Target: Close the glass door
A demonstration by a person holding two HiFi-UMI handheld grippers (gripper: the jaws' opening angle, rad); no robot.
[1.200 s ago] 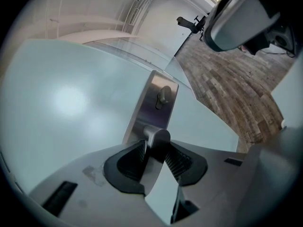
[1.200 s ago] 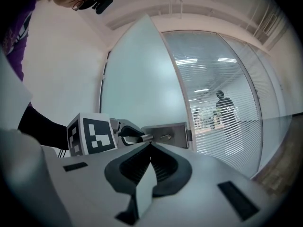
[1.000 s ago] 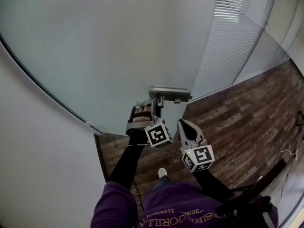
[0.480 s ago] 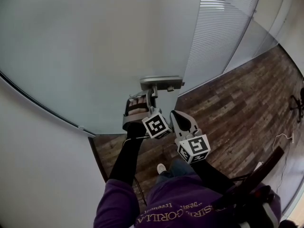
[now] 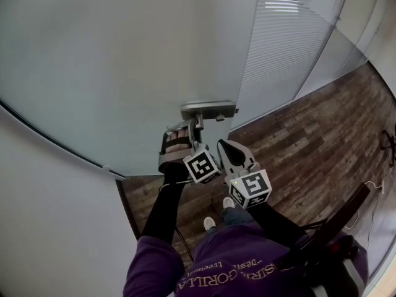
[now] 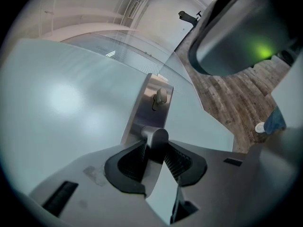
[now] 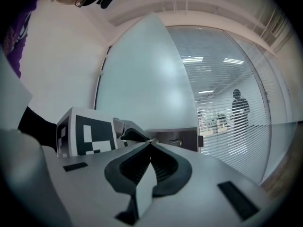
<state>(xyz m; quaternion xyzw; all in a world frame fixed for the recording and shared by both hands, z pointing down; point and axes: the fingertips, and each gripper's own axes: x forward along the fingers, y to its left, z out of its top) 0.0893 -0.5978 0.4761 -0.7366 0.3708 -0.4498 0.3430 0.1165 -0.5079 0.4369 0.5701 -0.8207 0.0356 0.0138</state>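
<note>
The two pads of the left gripper (image 6: 155,150) press from both sides on the round end of the door handle (image 6: 153,133), so this gripper is clamped on the handle. The handle comes out of a long metal plate (image 6: 142,109), and on the same plate, a little further from the jaws, sits a small lock knob (image 6: 161,97). The plate is fixed at the free edge of the frosted glass door (image 5: 124,60).

The right gripper (image 7: 150,143) has its jaws together, the tips meeting, with nothing between them. In the head view it hangs just beside the left gripper, on its right and a little lower, and its tips are near the plate but apart from it. Each gripper carries a cube with square markers, the left cube (image 5: 202,166) touching or nearly touching the right gripper's body, the right cube (image 5: 250,189) nearer to the person.

The door fills the upper left of the head view. A white wall (image 5: 43,215) lies to its left, and a glass wall with fine stripes (image 5: 278,48) to its right. Under them is a dark wooden floor (image 5: 309,141). The person wears a purple top (image 5: 229,265) with black sleeves. Behind the striped glass, in the right gripper view, another person (image 7: 238,108) stands as a dark shape.
</note>
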